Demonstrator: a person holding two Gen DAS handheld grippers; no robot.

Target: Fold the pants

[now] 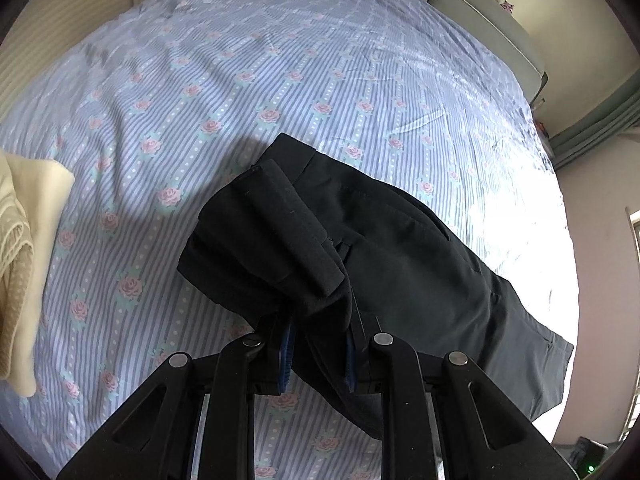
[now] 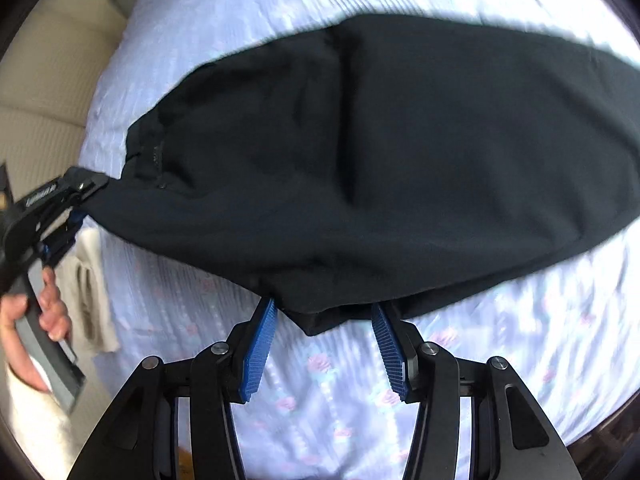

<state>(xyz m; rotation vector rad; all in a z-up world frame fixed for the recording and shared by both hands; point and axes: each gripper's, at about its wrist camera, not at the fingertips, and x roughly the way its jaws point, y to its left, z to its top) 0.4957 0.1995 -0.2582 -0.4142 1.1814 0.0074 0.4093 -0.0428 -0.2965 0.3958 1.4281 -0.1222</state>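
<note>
Blue striped, rose-printed bedsheet (image 1: 248, 92) covers the bed, a cream knit garment (image 1: 24, 248) at nine o'clock. Black pants (image 1: 400, 248) hang over the sheet, their far end draped on it toward three o'clock. The left gripper (image 1: 318, 354) is pinched tight on a bunched edge. The right gripper (image 2: 324, 340) stands half open with a pants edge between its pads; whether they press I cannot tell. Keep both edges level and taut, and lower them evenly so the fold lands square.

Your left wrist view was sharp, with daylight glare bleaching the bedsheet (image 1: 520, 216) at right and a soft shadow (image 1: 224, 184) at left. Your right wrist view was motion-blurred. Both bent and darkened at their fisheye edges.
</note>
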